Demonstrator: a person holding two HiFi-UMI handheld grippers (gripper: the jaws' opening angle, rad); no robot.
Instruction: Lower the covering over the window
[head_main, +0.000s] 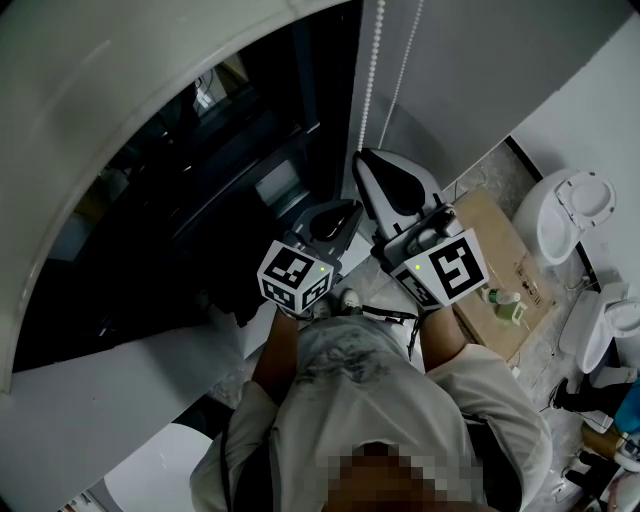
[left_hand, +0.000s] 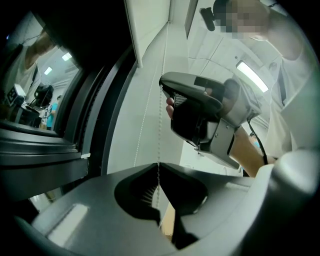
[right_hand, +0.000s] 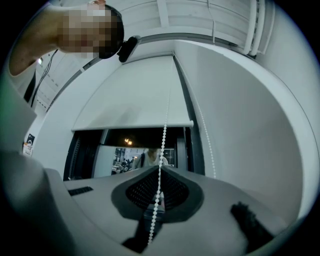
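Observation:
A white roller blind (right_hand: 130, 100) covers the upper part of a dark window (head_main: 200, 200), and its bottom bar (right_hand: 135, 125) hangs partway down. To the right of the window a white bead chain (head_main: 372, 70) hangs in two strands. My right gripper (head_main: 360, 158) is the higher one. It is shut on one strand of the bead chain (right_hand: 164, 135), which runs down between its closed jaws. My left gripper (head_main: 350, 210) sits just below it, shut on the same bead chain (left_hand: 159, 130). The right gripper (left_hand: 162, 90) shows above it in the left gripper view. The other strand (right_hand: 205, 135) hangs free.
A white sill (head_main: 120, 380) runs under the window. On the floor at the right lie a flat cardboard box (head_main: 500, 270) with a green bottle (head_main: 505, 303) on it, and round white fittings (head_main: 575, 210). A grey wall (head_main: 480, 60) stands behind the chain.

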